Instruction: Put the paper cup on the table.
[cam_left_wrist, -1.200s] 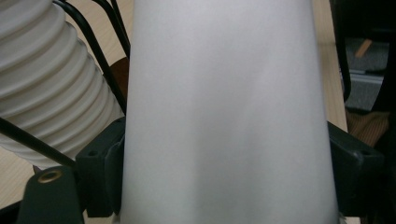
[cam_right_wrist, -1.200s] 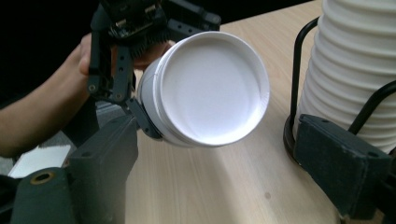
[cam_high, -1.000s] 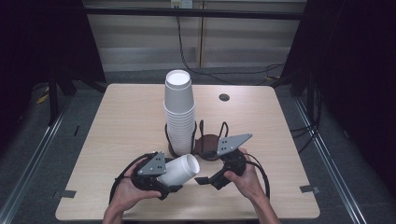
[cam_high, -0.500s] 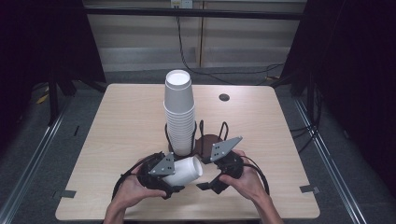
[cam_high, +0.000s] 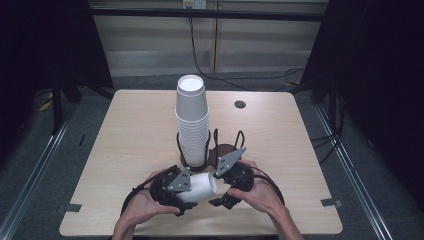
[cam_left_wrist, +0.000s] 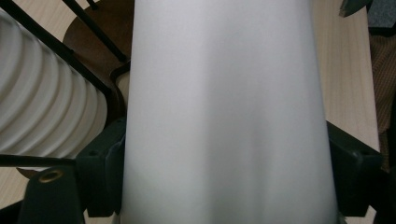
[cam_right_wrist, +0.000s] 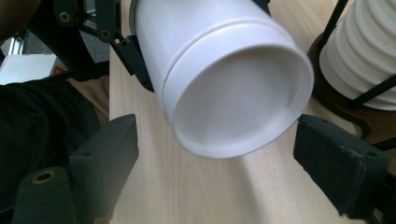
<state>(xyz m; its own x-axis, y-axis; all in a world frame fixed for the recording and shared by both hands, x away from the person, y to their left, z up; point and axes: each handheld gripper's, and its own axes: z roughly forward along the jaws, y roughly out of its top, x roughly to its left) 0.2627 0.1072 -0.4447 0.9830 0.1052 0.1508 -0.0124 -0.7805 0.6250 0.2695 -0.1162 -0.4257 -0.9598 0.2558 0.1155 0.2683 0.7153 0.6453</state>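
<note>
**Paper cup held sideways between my two hand-held grippers**

Paper cup lay on its side, lifted above the near edge of the bench, just in front of the wire holder with its dark round base. I had my left hand-held gripper clamped on it: in the left gripper view the white wall of the cup ran straight up between the two black jaws, and both pads pressed against its sides. The cup's bottom end pointed toward my right hand.

My right hand-held gripper stood wide, its jaws apart on either side of the cup's recessed base without touching it. In the right gripper view that round base faced the camera, with bare wood showing between the jaws below it. Farther off in that view I saw the left hand-held gripper gripping the cup's body.

Behind the cup, the tall stack of cups stood upright inside the wire holder, near the middle of the bench. In the left gripper view its ribbed rims sat just beside the held cup, behind the black wires. A small dark round fitting sat in the bench top toward the far right, well apart from everything else.
</note>
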